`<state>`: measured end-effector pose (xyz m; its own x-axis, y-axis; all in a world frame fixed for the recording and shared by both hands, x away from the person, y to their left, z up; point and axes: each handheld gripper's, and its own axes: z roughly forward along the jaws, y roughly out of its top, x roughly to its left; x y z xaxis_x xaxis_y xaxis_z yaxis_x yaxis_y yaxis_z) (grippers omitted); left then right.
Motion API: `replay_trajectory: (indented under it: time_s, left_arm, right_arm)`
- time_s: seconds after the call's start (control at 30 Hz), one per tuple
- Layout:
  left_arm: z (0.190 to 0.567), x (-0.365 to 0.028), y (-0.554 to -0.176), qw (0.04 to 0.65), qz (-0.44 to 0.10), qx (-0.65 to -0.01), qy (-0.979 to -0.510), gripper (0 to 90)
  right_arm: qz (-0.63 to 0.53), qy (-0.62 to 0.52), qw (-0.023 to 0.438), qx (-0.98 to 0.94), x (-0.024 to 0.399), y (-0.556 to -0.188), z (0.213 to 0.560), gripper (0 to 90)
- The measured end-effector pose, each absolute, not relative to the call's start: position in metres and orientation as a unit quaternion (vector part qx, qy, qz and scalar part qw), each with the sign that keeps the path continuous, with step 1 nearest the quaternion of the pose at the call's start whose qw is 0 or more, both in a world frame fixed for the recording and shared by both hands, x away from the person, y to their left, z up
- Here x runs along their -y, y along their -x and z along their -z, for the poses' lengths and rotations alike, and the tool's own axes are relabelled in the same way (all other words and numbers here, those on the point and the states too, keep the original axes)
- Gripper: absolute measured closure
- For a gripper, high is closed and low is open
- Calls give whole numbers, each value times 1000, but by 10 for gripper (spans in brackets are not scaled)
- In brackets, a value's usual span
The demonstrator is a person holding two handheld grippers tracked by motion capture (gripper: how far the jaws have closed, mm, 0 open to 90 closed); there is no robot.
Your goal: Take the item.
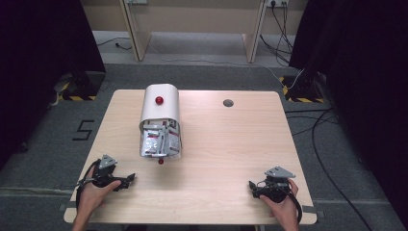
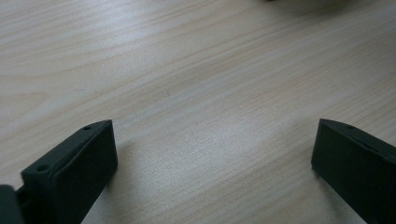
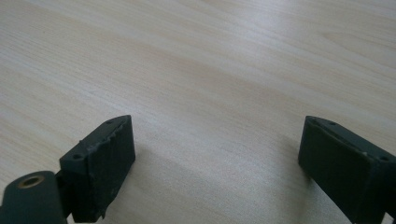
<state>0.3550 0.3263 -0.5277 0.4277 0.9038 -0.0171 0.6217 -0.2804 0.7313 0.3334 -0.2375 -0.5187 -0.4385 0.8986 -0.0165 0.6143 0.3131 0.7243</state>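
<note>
A white cylindrical bin (image 1: 161,108) lies on its side on the wooden table (image 1: 231,144), left of centre, its open mouth facing the person. Silvery crumpled packets (image 1: 159,142) fill the mouth. One red knob (image 1: 159,100) sits on the bin's upper side and another red knob (image 1: 160,161) shows at its front lower rim. My left gripper (image 1: 126,180) rests near the front left corner, held by a hand, open with bare wood between its fingers (image 2: 70,172). My right gripper (image 1: 252,186) rests near the front right corner, open as well, fingers (image 3: 100,163) wide apart over bare wood.
A dark round cable hole (image 1: 228,102) sits in the table's far right part. Black curtains hang at both sides. Cables (image 1: 317,125) trail on the grey floor to the right, and a wooden desk frame (image 1: 192,24) stands beyond the table.
</note>
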Motion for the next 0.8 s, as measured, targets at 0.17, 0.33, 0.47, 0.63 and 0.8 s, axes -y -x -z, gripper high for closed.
replay_trajectory:
  time_s: [0.17, 0.33, 0.47, 0.63, 0.8]
  left_arm:
    - [528, -326, -355, 341, -206, -493, -773, 0]
    - [528, -326, -355, 341, -206, -493, -773, 0]
    - [528, -326, -355, 341, -206, -493, -773, 0]
    - [528, -326, -355, 341, -206, -493, -773, 0]
    - [528, -326, -355, 341, -207, -493, -773, 0]
  right_arm:
    - [-340, -481, 224, -776, 236, -331, 518, 173]
    - [-377, -477, 237, -758, 229, -327, 508, 177]
    - [-394, -463, 249, -754, 220, -324, 495, 179]
    - [-413, -446, 256, -751, 207, -323, 479, 185]
    - [-422, -439, 258, -750, 199, -323, 470, 188]
